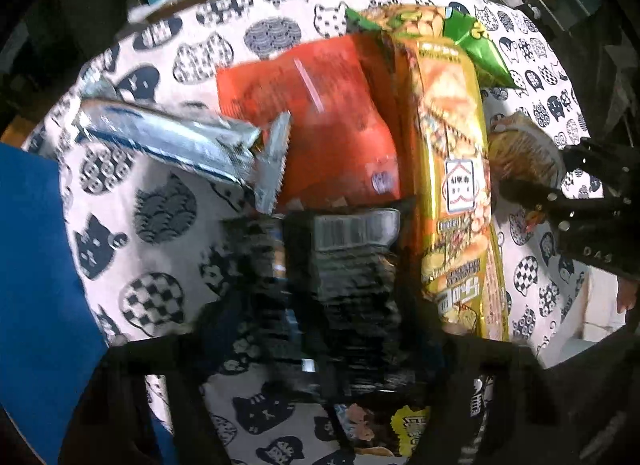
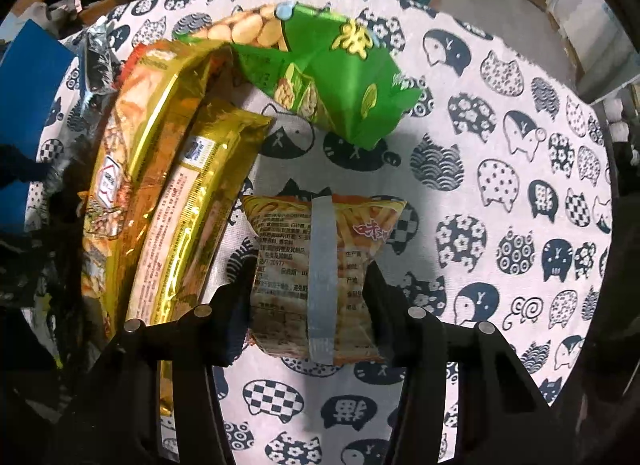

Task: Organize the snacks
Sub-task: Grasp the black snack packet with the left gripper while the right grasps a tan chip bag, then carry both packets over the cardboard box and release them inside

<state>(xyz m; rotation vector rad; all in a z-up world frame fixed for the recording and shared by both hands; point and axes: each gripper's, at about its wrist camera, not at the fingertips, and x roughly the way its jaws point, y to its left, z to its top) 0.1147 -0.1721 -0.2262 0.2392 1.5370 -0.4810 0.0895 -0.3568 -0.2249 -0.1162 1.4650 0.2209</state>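
On the cat-print tablecloth [image 2: 500, 145] lies a heap of snack packets. My right gripper [image 2: 310, 289] points down, its two black fingers pinching the sides of a small yellow-orange noodle snack packet [image 2: 320, 265] with a grey seam. My left gripper [image 1: 332, 337] hangs over a black packet [image 1: 352, 281] with a barcode, which lies between its fingers. That view is blurred, so contact is unclear. Around it lie an orange packet [image 1: 316, 121], a silver-blue bar [image 1: 168, 137] and a long gold packet [image 1: 456, 193]. The right gripper's body [image 1: 592, 201] shows at that view's right edge.
A green packet [image 2: 332, 77] with printed nuts lies at the far end of the heap, and a second gold packet [image 2: 200, 209] beside the first. A blue box [image 1: 36, 285] stands at the table's left edge. Teal bags and shelves stand beyond the round table.
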